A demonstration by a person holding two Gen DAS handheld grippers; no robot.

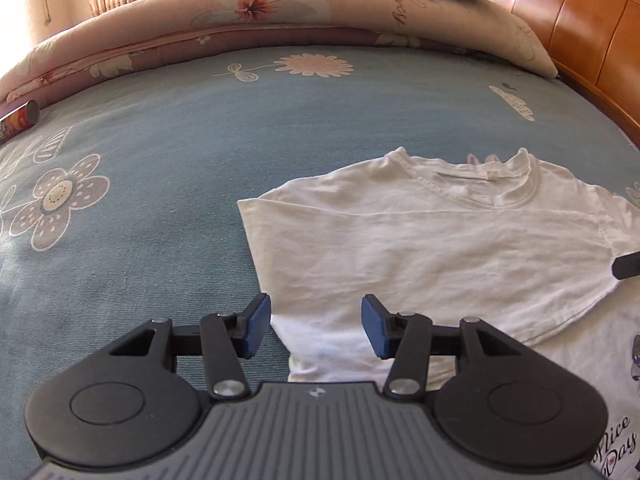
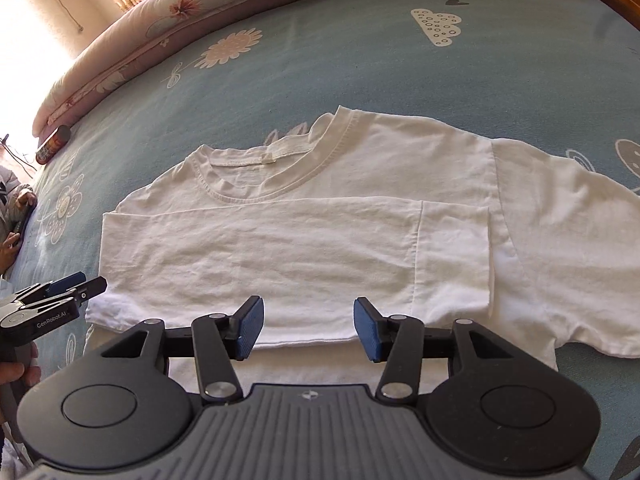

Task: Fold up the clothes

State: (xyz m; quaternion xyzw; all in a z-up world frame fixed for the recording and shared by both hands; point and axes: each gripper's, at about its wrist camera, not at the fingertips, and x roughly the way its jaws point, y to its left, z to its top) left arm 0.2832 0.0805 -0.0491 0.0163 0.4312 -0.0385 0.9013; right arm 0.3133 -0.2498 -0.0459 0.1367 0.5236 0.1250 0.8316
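While a white T-shirt (image 2: pixel 320 240) lies flat on the blue flowered bed (image 1: pixel 160 168) with one sleeve folded across its chest, both tongs hover spread and empty. Left tongs (image 1: pixel 316 326) sit at the shirt's left edge, right tongs (image 2: pixel 308 328) over its middle.

A can (image 1: pixel 22 117) lies on the blue bedsheet (image 1: pixel 168 184) against a folded floral quilt (image 1: pixel 240 20).

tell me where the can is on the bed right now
The can lies on its side at the far left of the blue bedsheet, against the folded pink quilt, well left of the white t-shirt.
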